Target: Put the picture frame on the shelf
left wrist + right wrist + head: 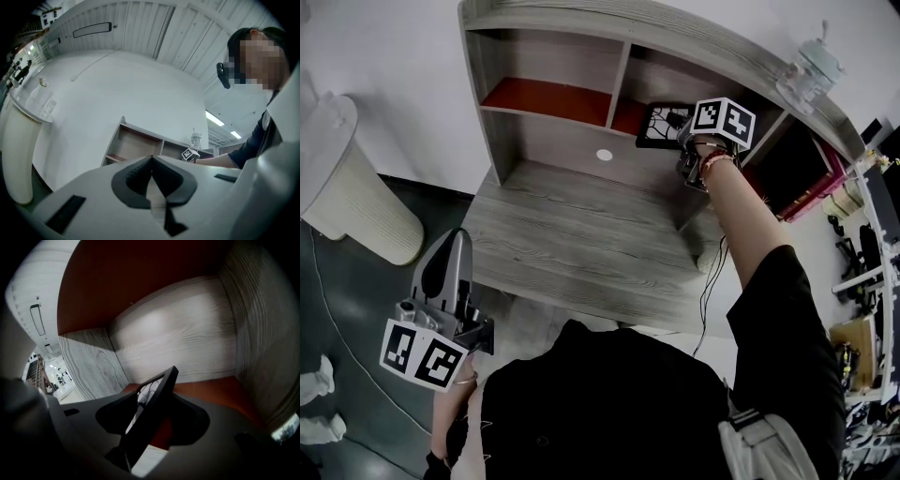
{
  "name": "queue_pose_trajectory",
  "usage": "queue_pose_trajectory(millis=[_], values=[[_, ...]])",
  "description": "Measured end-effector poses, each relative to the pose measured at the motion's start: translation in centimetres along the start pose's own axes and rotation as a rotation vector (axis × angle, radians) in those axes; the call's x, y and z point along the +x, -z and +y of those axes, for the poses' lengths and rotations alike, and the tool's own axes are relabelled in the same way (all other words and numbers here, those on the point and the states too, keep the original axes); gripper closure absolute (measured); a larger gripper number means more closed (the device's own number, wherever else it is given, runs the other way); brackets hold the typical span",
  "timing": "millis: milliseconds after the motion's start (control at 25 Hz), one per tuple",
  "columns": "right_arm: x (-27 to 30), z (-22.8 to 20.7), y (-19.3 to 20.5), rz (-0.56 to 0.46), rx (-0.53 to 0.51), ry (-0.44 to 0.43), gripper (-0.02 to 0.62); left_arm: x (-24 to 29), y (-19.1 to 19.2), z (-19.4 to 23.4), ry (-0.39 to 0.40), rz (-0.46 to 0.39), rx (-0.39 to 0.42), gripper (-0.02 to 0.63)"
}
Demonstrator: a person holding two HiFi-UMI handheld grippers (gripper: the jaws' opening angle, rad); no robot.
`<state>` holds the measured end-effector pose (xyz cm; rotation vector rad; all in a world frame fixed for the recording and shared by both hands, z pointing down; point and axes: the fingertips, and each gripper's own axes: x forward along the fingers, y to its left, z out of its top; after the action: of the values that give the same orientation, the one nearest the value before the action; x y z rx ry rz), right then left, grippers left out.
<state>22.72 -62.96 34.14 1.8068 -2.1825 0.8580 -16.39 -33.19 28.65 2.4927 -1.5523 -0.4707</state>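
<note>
The black picture frame (657, 126) stands tilted on the red floor of the shelf unit's (581, 150) right-hand compartment. My right gripper (679, 129) reaches into that compartment just right of it. In the right gripper view the picture frame (161, 387) leans between the jaws of the right gripper (154, 411); a gap with red shelf floor shows beside it, so the pads are off it and the gripper is open. My left gripper (453, 240) hangs low at the left, away from the desk, and in its own view the left gripper (151, 161) is shut and holds nothing.
A grey wood desk top (581, 244) lies below the shelf unit. A clear jar (809, 73) stands on the unit's top at the right. A white ribbed cylinder (347, 187) stands on the floor at the left. Cluttered racks (862, 281) line the right edge.
</note>
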Motion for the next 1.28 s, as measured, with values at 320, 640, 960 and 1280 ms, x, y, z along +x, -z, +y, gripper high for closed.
queue_pose_trajectory(millis=[320, 640, 960, 1280], values=[[0.2, -0.3, 0.0, -0.002, -0.015, 0.036, 0.383, -0.4, 0.2, 0.4, -0.005, -0.002, -0.011, 0.595], [0.4, -1.5, 1.4, 0.059, -0.208, 0.19, 0.351, -0.4, 0.5, 0.8, -0.011, 0.005, -0.025, 0.595], [0.5, -1.3, 1.2, 0.06, -0.205, 0.191, 0.348, 0.0, 0.9, 1.2, -0.006, 0.009, -0.037, 0.595], [0.5, -1.5, 1.2, 0.067, -0.196, 0.2, 0.345, 0.4, 1.0, 1.2, 0.004, 0.009, -0.04, 0.596]])
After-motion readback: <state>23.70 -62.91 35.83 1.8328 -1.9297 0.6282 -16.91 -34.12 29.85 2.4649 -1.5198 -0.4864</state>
